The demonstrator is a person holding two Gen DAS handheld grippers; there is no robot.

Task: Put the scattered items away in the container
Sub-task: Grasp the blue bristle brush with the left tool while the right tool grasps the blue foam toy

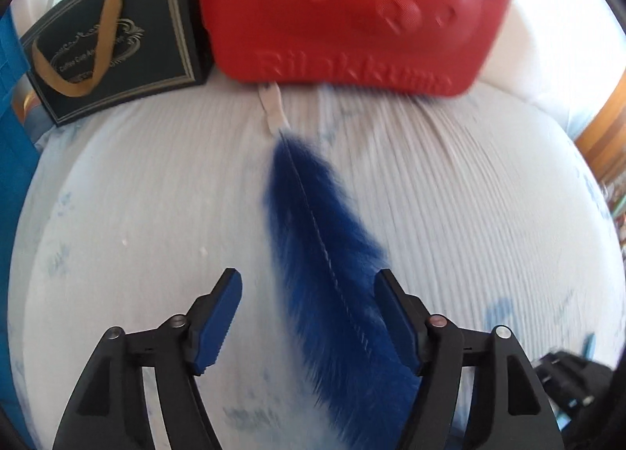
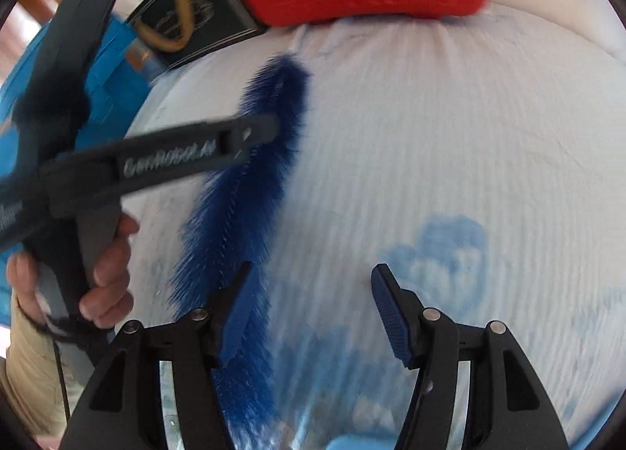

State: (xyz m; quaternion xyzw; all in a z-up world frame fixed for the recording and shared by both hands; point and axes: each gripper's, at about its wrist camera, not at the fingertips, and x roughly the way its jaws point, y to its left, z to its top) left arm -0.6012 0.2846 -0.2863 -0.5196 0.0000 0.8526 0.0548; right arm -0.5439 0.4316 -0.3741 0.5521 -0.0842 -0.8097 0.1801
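A long dark-blue feather [image 1: 332, 254] lies on the white ribbed sheet [image 1: 137, 195], its pale quill pointing at a red embossed Rilakkuma case [image 1: 352, 11]. My left gripper [image 1: 311, 313] is open just above the feather; the vane passes between its jaws, close to the right-hand pad, and neither pad presses on it. In the right wrist view the feather [image 2: 234, 207] runs diagonally. My right gripper [image 2: 313, 313] is open beside it, with its left finger [image 2: 236, 317] in front of the vane. A hand [image 2: 105, 274] holds the left gripper, whose finger [image 2: 250, 133] crosses the feather.
A black gift bag [image 1: 113, 43] with a gold ribbon handle lies left of the red case. Something bright blue [image 1: 15, 137] borders the sheet on the left. A wooden edge [image 1: 602, 129] shows at the right. Blue prints [image 2: 442, 254] mark the sheet.
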